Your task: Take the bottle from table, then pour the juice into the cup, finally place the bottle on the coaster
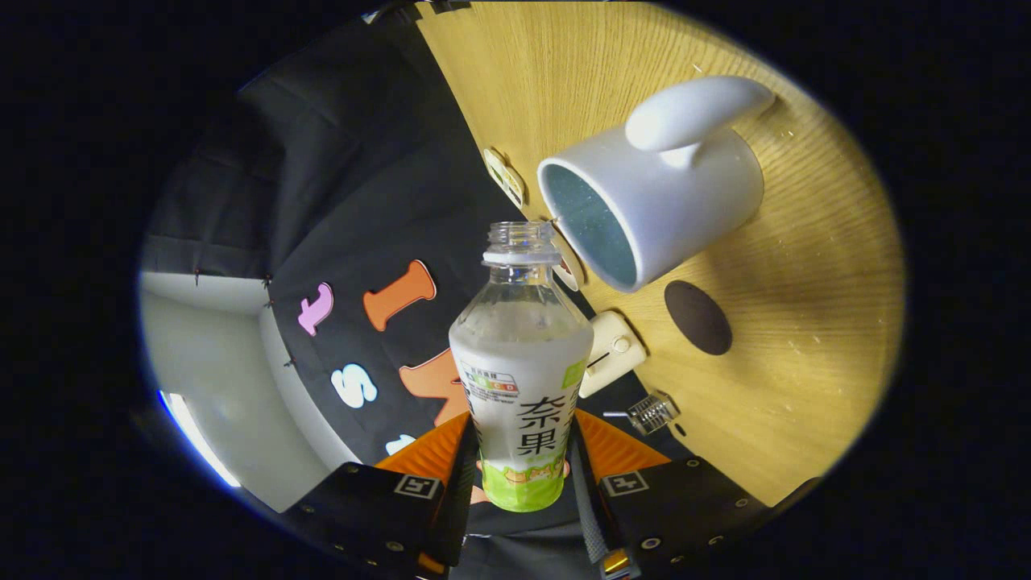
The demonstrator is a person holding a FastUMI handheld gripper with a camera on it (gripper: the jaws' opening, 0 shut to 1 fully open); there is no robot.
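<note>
The gripper [523, 483] has its two fingers closed against the lower sides of a clear plastic bottle with a white and green label [522, 387], and the whole rig is rolled over so that the light wooden table [805, 322] stands like a wall beside it; that roll looks like the tilt for pouring. The bottle is uncapped, its open neck lying close to the rim of a white ceramic cup with a thick handle [656, 201], presumably so the stream lands inside. Pale, milky juice fills the bottle's labelled part, the shoulder above it clear and beaded. The cup's inside looks bluish and I can't make out any liquid in it. Further along the table, just past the cup's base, sits a dark brown round coaster [697, 316], bare and waiting for the bottle.
</note>
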